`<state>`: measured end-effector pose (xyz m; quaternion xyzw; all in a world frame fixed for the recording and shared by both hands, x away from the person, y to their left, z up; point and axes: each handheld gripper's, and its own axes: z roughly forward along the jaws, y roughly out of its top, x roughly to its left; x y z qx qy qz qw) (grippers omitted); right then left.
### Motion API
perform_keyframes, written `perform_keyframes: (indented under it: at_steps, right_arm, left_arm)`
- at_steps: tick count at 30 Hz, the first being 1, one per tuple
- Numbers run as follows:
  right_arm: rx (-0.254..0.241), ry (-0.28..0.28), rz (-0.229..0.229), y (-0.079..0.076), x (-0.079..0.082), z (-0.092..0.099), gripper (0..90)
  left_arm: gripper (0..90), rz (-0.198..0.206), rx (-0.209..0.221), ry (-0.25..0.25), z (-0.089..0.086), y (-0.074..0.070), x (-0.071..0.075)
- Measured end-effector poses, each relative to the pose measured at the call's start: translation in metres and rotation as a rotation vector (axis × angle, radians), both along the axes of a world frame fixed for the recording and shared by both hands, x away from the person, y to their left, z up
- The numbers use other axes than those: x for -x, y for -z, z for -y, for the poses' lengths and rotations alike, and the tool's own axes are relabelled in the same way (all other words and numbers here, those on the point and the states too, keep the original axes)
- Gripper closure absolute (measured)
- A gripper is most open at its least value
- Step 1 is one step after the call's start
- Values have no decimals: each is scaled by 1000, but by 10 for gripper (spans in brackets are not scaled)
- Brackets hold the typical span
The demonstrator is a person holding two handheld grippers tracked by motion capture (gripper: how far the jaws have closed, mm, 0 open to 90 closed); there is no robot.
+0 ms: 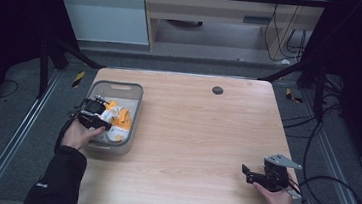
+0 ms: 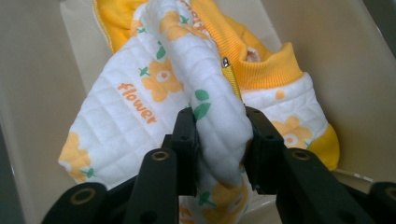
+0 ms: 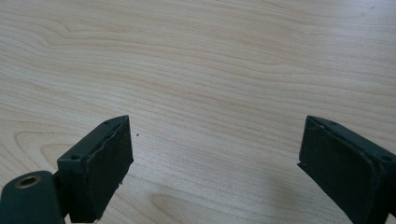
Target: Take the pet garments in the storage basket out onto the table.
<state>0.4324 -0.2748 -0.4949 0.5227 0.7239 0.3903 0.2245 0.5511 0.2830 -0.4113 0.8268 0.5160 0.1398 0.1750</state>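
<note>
High view: light wood table (image 1: 191, 133) w/ small dark disc (image 1: 217, 90) near far edge, grey floor, metal rails & cables around it. Left gripper (image 2: 219, 140) reaches into grey bin (image 1: 133, 107) at table's left, jaws clamped on fold of white-and-yellow flower garment (image 2: 154, 93) lying in bin. Right gripper (image 3: 215, 158) rests near front right corner, jaws wide apart over bare wood.

The left gripper (image 1: 98, 115) is reaching into the grey bin (image 1: 135, 108) onto orange-and-white clothing (image 1: 119, 118); the right gripper (image 1: 250, 175) is resting on the table (image 1: 201, 134).
</note>
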Motion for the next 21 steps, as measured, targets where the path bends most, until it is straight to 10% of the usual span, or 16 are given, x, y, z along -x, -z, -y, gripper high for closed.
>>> perform_keyframes:
  at_steps: [21]
  right_arm:
    - [-4, 2, -7, 0, 0, -1, 97]
  left_arm:
    - [742, 80, 29, 4, -6, -35, 11]
